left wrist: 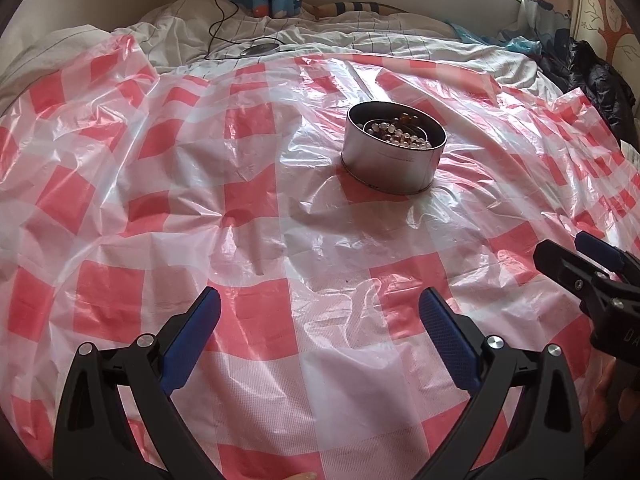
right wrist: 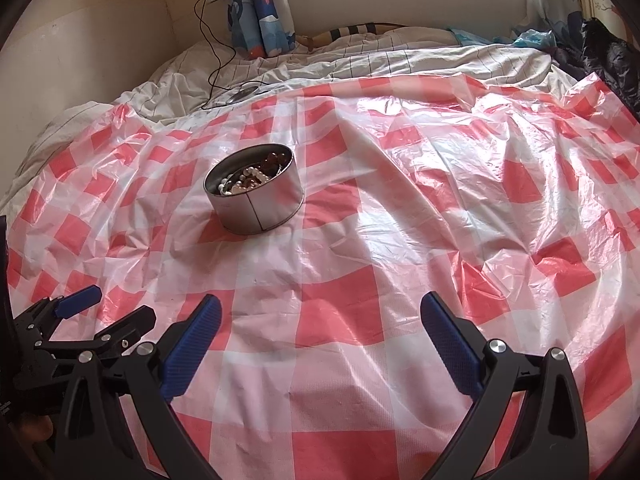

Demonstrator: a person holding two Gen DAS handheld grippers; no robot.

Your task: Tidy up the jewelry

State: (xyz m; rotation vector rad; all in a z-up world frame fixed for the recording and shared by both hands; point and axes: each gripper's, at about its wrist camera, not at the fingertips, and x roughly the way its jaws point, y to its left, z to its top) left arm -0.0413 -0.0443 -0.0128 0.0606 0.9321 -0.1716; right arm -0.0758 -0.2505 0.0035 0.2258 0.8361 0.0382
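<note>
So the round silver metal tin (left wrist: 394, 150) is sitting upright on the crinkly red-and-white checked plastic sheet (left wrist: 256, 208), lid off, and it's loaded with beaded jewelry (left wrist: 404, 134): pearly white beads plus some amber-brown ones piled toward the back. From the right wrist view the same tin (right wrist: 256, 196) is off to the left and further out, and you can see a thin dark seam line running down its side wall. The beads (right wrist: 254, 176) stay inside the rim, nothing hanging over as far as I can tell.

Both grippers are well short of the tin and holding nothing. The left gripper (left wrist: 320, 316) has its blue-padded fingers (left wrist: 192, 340) spread wide over the sheet. Same deal with the right gripper (right wrist: 322, 316), fingers (right wrist: 450, 344) wide apart, empty.

Beyond the sheet there's a rumpled white bedsheet with thin dark lines (right wrist: 360, 64), a black cable (right wrist: 212, 52) trailing down from a wall socket, a blue cartoon-print curtain (right wrist: 260, 12), and a black shiny jacket (left wrist: 600, 80) bunched up at the far right.
</note>
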